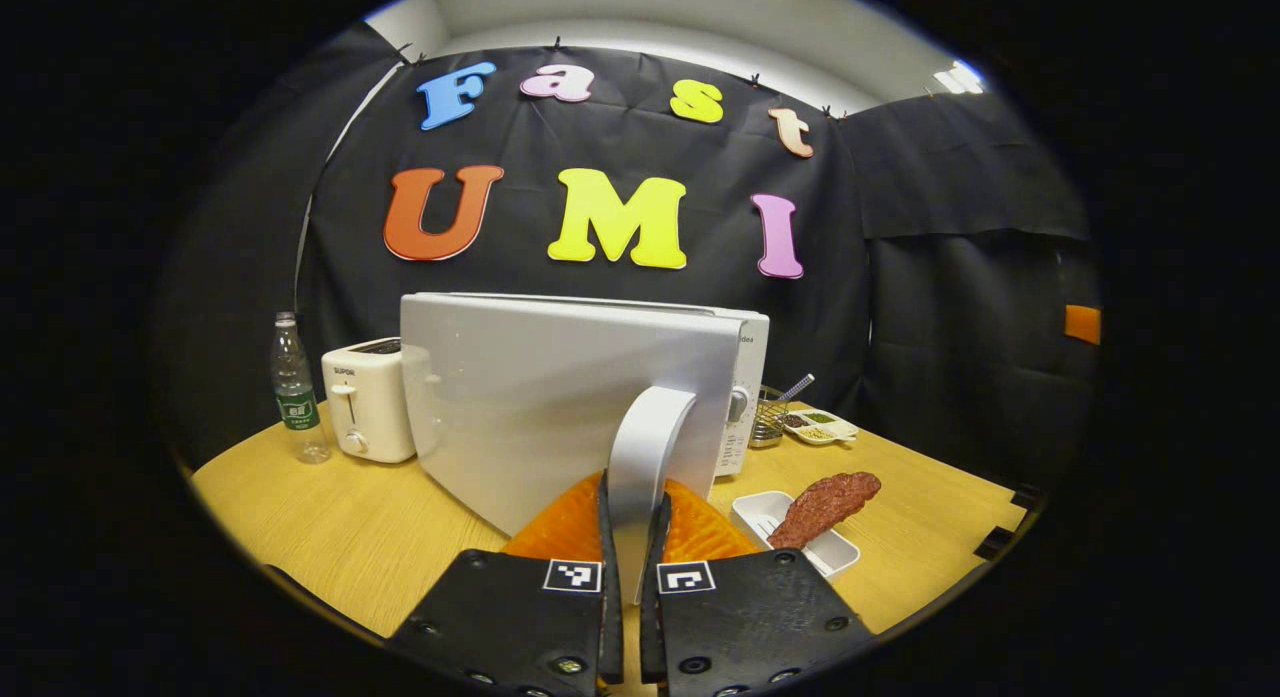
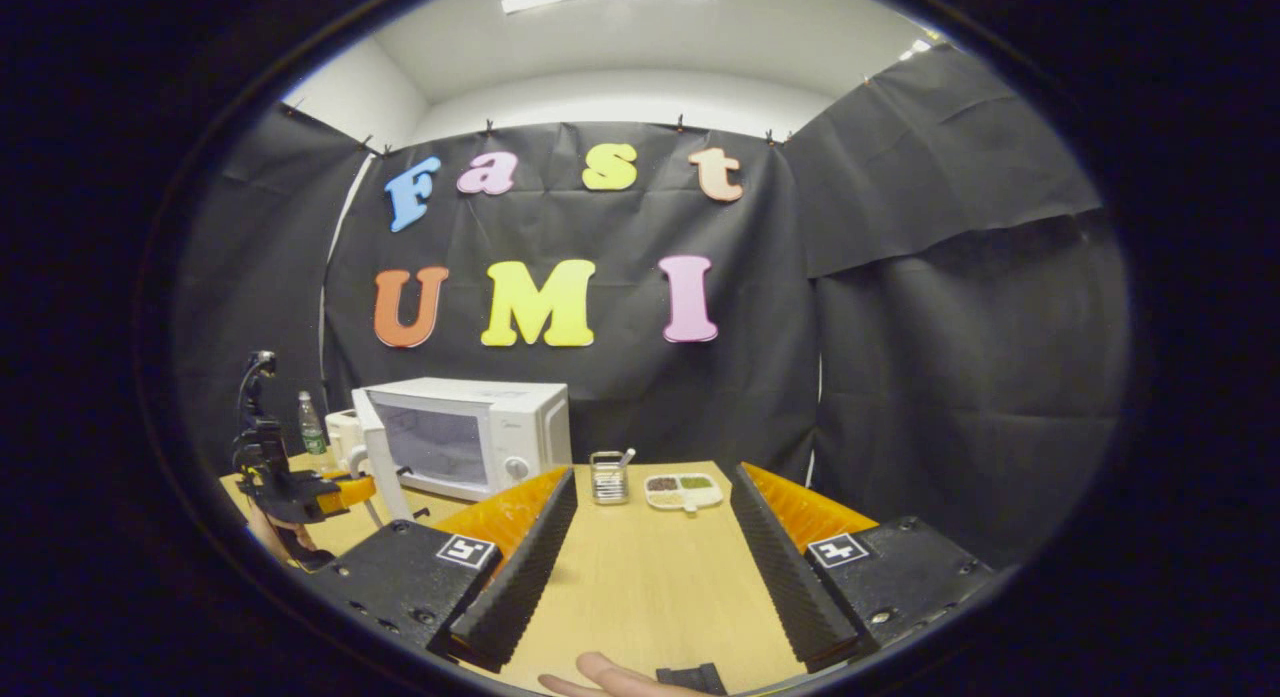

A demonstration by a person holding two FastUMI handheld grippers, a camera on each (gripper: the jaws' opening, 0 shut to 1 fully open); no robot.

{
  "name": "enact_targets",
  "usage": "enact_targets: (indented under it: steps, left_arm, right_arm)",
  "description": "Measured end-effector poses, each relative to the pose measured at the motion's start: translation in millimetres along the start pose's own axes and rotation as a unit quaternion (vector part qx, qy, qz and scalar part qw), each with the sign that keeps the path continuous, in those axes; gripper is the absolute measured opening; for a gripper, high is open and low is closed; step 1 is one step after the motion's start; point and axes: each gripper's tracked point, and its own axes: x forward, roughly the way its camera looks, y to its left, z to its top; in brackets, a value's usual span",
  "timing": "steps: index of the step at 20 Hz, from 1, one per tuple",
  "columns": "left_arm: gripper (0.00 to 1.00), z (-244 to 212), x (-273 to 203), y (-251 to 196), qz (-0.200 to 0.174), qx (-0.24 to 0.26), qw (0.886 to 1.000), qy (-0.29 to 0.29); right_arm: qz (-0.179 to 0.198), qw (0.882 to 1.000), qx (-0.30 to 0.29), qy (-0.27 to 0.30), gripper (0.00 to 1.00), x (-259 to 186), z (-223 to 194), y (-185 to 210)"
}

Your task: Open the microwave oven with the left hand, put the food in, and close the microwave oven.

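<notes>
Left gripper (image 1: pixel 632 537) clamped on door handle (image 1: pixel 640 447) of microwave (image 2: pixel 480 432) at frame centre, right gripper (image 2: pixel 640 567) wide and empty, meat (image 1: pixel 825 505) lower right; risked slipping off mid-swing.

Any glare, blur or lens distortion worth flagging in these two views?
Left gripper view: sharp; fisheye bows the white microwave door, which carries a soft ceiling-light sheen. Right gripper view: sharp centrally, the light wooden table evenly lit, edges curved and dimmer near the left gripper.
</notes>
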Motion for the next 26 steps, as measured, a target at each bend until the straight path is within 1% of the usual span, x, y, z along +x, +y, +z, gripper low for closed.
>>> enact_targets:
  steps: [1, 2, 3, 7, 8, 9, 10, 11, 12, 13, 14, 15, 16, 17, 18, 19, 20, 21, 22, 23, 24, 25, 26]
  left_arm:
    - [0.06, -0.3, -9.6, 8.2, 0.004, 0.000, 1.000, -0.004]
    - [0.22, -1.7, -19.9, 16.4, 0.008, -0.001, 1.000, -0.001]
    - [0.12, -1.5, -28.9, 25.4, 0.014, 0.002, 1.000, -0.001]
    - [0.12, -3.8, -58.8, 61.8, 0.031, -0.014, 0.999, 0.006]
    - [0.12, -5.0, -66.5, 73.3, 0.040, -0.020, 0.999, 0.009]
    - [0.16, -7.8, -75.1, 88.8, 0.056, -0.026, 0.998, 0.017]
    - [0.14, -10.4, -85.2, 100.2, 0.068, -0.040, 0.997, 0.027]
    - [0.30, -9.3, -95.2, 109.7, 0.081, -0.050, 0.995, 0.028]
    - [0.29, -8.0, -105.6, 123.5, 0.095, -0.053, 0.994, 0.026]
    - [0.34, -8.2, -113.6, 134.0, 0.108, -0.055, 0.992, 0.025]
    - [0.52, -10.6, -122.8, 147.3, 0.126, -0.060, 0.990, 0.029]
    - [0.60, -16.5, -130.5, 159.4, 0.142, -0.062, 0.987, 0.035]
    - [0.67, -20.9, -138.9, 169.1, 0.156, -0.064, 0.985, 0.045]
    - [0.67, -25.1, -148.2, 178.1, 0.171, -0.068, 0.981, 0.057]
    - [0.70, -23.7, -157.2, 182.0, 0.179, -0.071, 0.980, 0.052]
    - [0.70, -19.6, -167.9, 182.9, 0.178, -0.074, 0.980, 0.044]
    - [0.66, -8.3, -175.9, 184.2, 0.179, -0.076, 0.980, 0.033]
    - [0.82, 2.6, -185.0, 185.3, 0.182, -0.075, 0.980, 0.021]
    - [0.87, 12.0, -193.8, 188.8, 0.190, -0.070, 0.979, 0.006]
    - [0.78, 21.6, -202.2, 191.1, 0.199, -0.059, 0.978, -0.002]
    - [0.95, 30.5, -210.3, 193.5, 0.212, -0.047, 0.976, -0.013]
    - [0.94, 41.5, -216.6, 194.9, 0.222, -0.034, 0.974, -0.021]
    - [0.93, 52.8, -223.3, 188.1, 0.220, -0.025, 0.975, -0.029]
  right_arm:
    - [0.005, 1.000, -0.002, 0.001, 0.98, 1.4, -0.6, 8.2]
    - [0.011, 1.000, -0.006, 0.002, 0.98, 3.2, -1.6, 17.5]
    - [0.017, 1.000, -0.011, 0.006, 0.98, 6.0, -4.3, 26.6]
    - [0.032, 0.999, -0.029, 0.015, 0.98, 18.0, -11.5, 59.9]
    - [0.034, 0.999, -0.033, 0.020, 0.99, 21.2, -14.2, 67.4]
    - [0.034, 0.998, -0.039, 0.024, 0.99, 24.6, -18.8, 73.4]
    - [0.033, 0.998, -0.042, 0.027, 0.98, 27.4, -21.9, 79.7]
    - [0.032, 0.998, -0.045, 0.032, 0.98, 30.9, -26.0, 86.1]
    - [0.033, 0.997, -0.048, 0.040, 0.98, 33.7, -30.8, 93.4]
    - [0.036, 0.997, -0.050, 0.049, 0.91, 35.5, -36.2, 101.9]
    - [0.042, 0.996, -0.052, 0.055, 0.91, 36.8, -39.2, 110.0]
    - [0.045, 0.996, -0.054, 0.058, 0.98, 37.8, -39.6, 115.9]
    - [0.048, 0.995, -0.059, 0.061, 0.99, 39.1, -40.5, 121.9]
    - [0.054, 0.994, -0.067, 0.064, 0.99, 41.9, -43.3, 128.7]
    - [0.061, 0.993, -0.076, 0.067, 0.96, 45.7, -44.7, 135.6]
    - [0.068, 0.991, -0.086, 0.073, 1.00, 51.0, -49.2, 141.5]
    - [0.072, 0.990, -0.094, 0.083, 0.96, 58.1, -54.2, 143.8]
    - [0.075, 0.987, -0.100, 0.097, 0.96, 64.7, -60.4, 144.6]
    - [0.077, 0.985, -0.103, 0.112, 1.00, 72.7, -65.4, 144.5]
    - [0.078, 0.984, -0.103, 0.123, 0.96, 81.0, -68.1, 143.1]
    - [0.082, 0.983, -0.098, 0.135, 0.96, 89.2, -70.2, 142.4]
    - [0.087, 0.981, -0.091, 0.146, 1.00, 97.3, -73.0, 142.5]
    - [0.087, 0.980, -0.084, 0.159, 1.00, 104.6, -75.1, 138.8]
